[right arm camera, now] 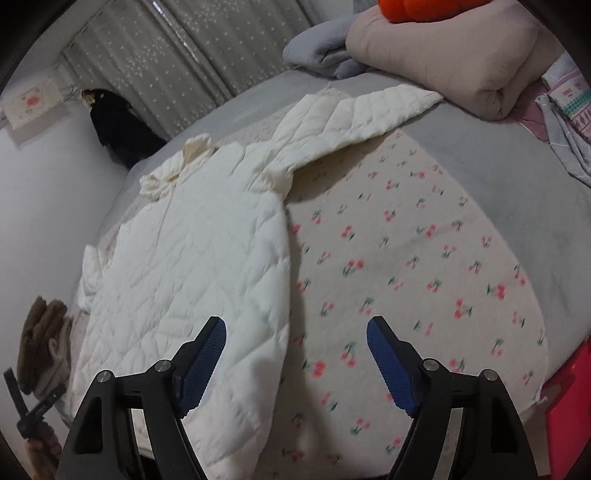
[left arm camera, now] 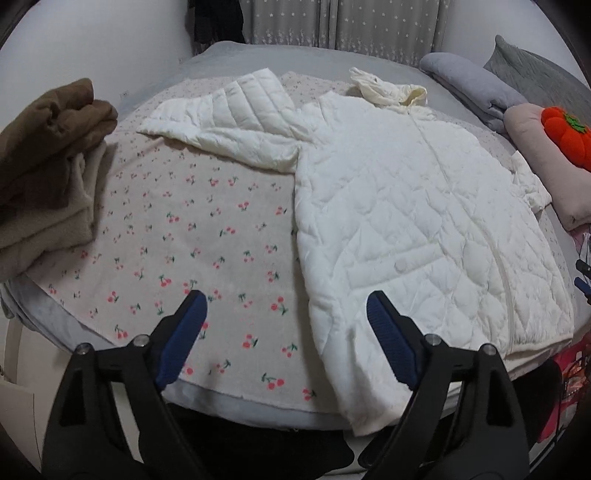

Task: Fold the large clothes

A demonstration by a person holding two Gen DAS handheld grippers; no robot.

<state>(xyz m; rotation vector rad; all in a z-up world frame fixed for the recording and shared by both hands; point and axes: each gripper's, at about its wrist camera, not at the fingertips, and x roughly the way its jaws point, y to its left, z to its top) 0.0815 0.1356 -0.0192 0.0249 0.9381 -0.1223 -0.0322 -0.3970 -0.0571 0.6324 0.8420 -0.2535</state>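
A white quilted jacket (left arm camera: 406, 206) lies flat on a cherry-print blanket (left arm camera: 192, 236) on the bed, with one sleeve (left arm camera: 229, 118) stretched out to the left and its hood bunched at the far end. My left gripper (left arm camera: 286, 302) is open and empty, hovering over the jacket's near left hem corner. In the right wrist view the jacket (right arm camera: 192, 251) lies left of centre with its other sleeve (right arm camera: 354, 118) reaching toward the pillows. My right gripper (right arm camera: 295, 328) is open and empty, straddling the jacket's right side edge near the hem.
Folded brown and beige clothes (left arm camera: 48, 170) are stacked at the bed's left edge. Grey and pink pillows (left arm camera: 476, 88) and an orange plush pumpkin (left arm camera: 569, 136) lie at the right. Curtains (left arm camera: 343, 26) hang behind the bed. A red object (right arm camera: 569, 406) stands by the near bed edge.
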